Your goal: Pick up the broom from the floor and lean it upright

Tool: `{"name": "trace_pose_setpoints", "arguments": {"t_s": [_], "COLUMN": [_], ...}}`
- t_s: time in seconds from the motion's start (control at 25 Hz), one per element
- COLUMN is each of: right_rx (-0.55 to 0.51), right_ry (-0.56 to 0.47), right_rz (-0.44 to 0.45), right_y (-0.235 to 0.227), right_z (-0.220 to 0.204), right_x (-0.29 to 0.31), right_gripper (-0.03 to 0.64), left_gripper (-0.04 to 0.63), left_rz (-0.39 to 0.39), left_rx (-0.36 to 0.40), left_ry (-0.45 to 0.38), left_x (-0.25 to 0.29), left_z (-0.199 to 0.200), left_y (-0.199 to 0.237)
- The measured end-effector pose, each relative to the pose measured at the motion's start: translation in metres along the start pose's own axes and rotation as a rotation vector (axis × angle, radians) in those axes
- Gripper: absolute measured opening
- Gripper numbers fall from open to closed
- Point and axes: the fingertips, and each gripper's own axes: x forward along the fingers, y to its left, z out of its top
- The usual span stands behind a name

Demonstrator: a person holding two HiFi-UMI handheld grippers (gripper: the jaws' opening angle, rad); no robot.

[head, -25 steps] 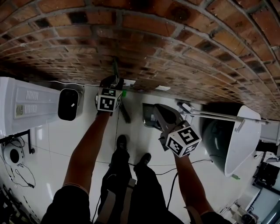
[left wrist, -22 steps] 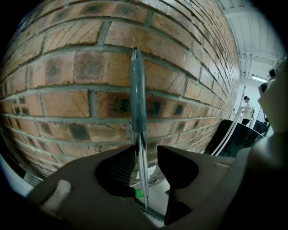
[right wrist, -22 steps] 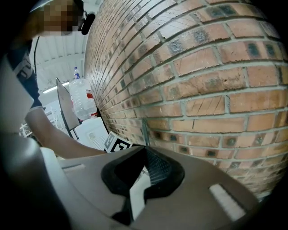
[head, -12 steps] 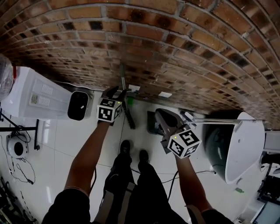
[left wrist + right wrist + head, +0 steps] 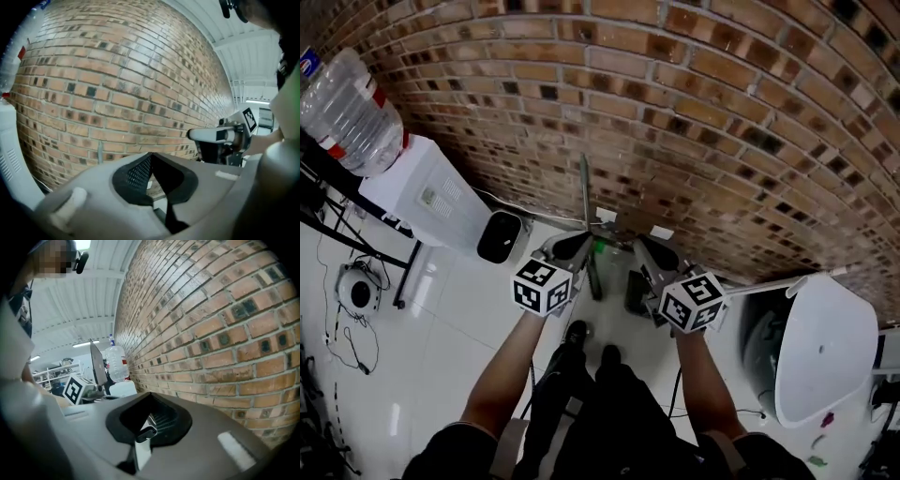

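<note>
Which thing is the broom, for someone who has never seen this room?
Find the brick wall across the top of the head view, then look right of the white water dispenser. The broom is the thin pole leaning upright on the bricks, dark head on the floor; it alone stands slim against the wall.

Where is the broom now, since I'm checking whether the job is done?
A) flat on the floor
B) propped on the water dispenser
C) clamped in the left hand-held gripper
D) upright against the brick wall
D: the broom stands with its handle rising along the brick wall.
</note>
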Motion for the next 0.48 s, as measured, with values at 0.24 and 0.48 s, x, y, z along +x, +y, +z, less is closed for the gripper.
{"name": "trace_pose_setpoints", "arguments": {"t_s": [0.24,0.48], "right_rx": [-0.067,-0.098], "right_ry": [-0.051,-0.082], "right_rz": [0.066,0.106], "right_y": [0.031,0.06], "right_z": [0.022,0.038], "right_x": [-0.017,-0.029], "right_gripper": [0.005,0.005], "left_gripper": [0.0,0.0], "left_rz": [-0.018,-0.007], "left_rx": [0.035,0.056], "left_ry": [-0.109,-0.144], "left_x": [-0.041,-0.066], "left_z": [0.048,0.07], "left_y": [-0.056,-0.077]}}
